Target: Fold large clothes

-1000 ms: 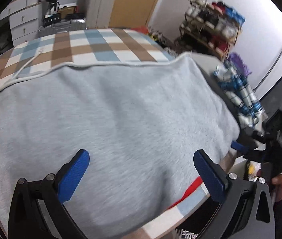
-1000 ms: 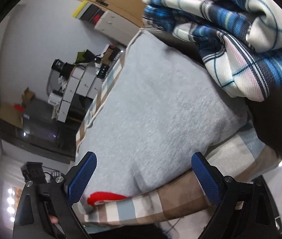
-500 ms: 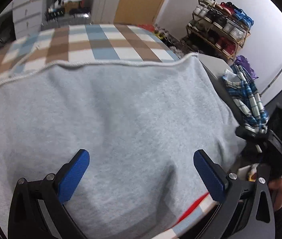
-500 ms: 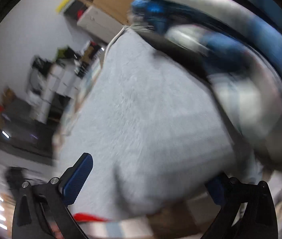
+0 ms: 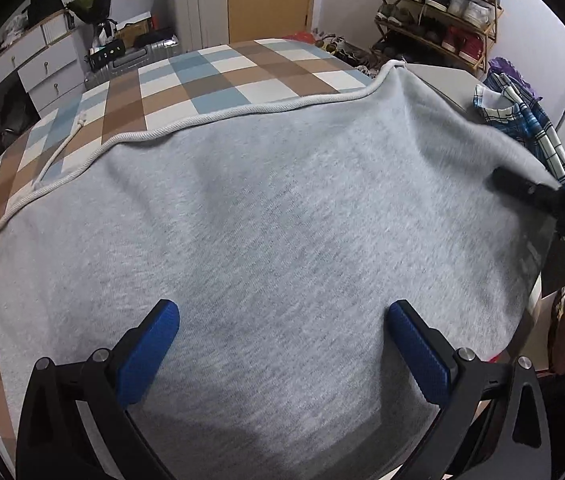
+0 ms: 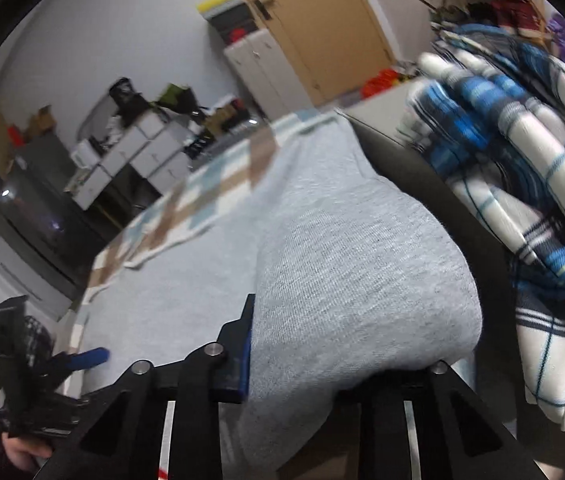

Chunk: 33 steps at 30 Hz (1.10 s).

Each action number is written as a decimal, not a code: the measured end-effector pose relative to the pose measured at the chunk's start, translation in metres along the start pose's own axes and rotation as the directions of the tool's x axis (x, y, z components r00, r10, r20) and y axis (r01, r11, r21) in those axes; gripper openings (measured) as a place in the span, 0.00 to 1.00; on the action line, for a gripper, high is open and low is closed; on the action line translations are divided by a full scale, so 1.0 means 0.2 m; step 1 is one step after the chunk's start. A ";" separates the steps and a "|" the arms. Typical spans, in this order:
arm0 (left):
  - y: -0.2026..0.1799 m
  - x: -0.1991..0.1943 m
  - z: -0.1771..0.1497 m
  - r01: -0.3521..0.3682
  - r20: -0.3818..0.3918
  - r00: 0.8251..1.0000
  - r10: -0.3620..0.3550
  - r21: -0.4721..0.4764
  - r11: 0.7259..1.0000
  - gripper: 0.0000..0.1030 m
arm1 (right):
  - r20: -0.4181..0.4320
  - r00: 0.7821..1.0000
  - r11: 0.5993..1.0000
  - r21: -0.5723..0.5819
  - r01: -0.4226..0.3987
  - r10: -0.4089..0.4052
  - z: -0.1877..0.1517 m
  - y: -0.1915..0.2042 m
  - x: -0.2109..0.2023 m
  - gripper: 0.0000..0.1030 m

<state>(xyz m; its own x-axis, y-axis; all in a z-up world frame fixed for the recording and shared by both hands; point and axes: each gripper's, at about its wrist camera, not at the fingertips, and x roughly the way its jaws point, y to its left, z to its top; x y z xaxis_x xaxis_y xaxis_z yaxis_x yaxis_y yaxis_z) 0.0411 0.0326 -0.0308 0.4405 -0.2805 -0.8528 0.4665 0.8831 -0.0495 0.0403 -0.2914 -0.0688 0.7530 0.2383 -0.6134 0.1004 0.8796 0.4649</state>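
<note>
bed [image 5: 218,76]: checked brown/blue/white cover, the landmark here; everything below is placed relative to it.
grey garment [image 5: 266,216]: spread flat over most of the bed, corded hem toward the far end, right side draped off the bed's right edge. Judged soft, thick fleece, fairly heavy for cloth, not slippery, nothing fragile. It will sag and bunch, so take it at edges and corners, not mid-panel.
plaid shirt [image 6: 522,184]: blue/white heap just off the bed's right edge, beside the grey garment's draped side (could snag or get dragged in on a fold).
shoe rack [image 5: 438,4]: beyond the bed's far right corner, well apart, no obstruction.
drawers [image 5: 38,60]: off the bed's far left, well apart.
right gripper [image 6: 322,344]: at the bed's right edge, jaws closing with a thick bunch of the grey garment's edge between them; cloth fills the gap, pads look to be pressing.
left gripper [image 5: 282,344]: over the near end of the bed, jaws spread wide above the cloth, gripping nothing.
drawcord [image 5: 58,152]: loose on the bed's left side, may trail.
</note>
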 end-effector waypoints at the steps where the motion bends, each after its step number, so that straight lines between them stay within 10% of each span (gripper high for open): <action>1: 0.00 0.00 0.00 0.002 0.003 1.000 -0.002 -0.002 1.000 0.99 | 0.009 1.000 1.000 0.003 -0.028 0.028 0.00 0.01 -0.01 0.24; 14: -0.02 0.00 -0.02 -0.030 0.013 0.999 0.030 0.017 0.999 0.99 | -0.127 0.992 0.989 0.146 0.021 -0.002 -0.01 -0.14 0.13 0.37; 33: -0.09 0.11 0.08 0.164 0.025 0.986 -0.163 -0.059 0.985 0.99 | 0.087 0.987 0.982 -0.145 -0.119 0.133 0.25 0.20 -0.16 0.19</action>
<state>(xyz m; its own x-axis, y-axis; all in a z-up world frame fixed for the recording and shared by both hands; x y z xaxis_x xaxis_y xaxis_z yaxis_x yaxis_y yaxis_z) 0.0548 0.0042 -0.0394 0.3774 -0.4300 -0.8202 0.4861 0.8458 -0.2197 0.0538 -0.2838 0.0020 0.8131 0.3162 -0.4887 -0.0854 0.8953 0.4372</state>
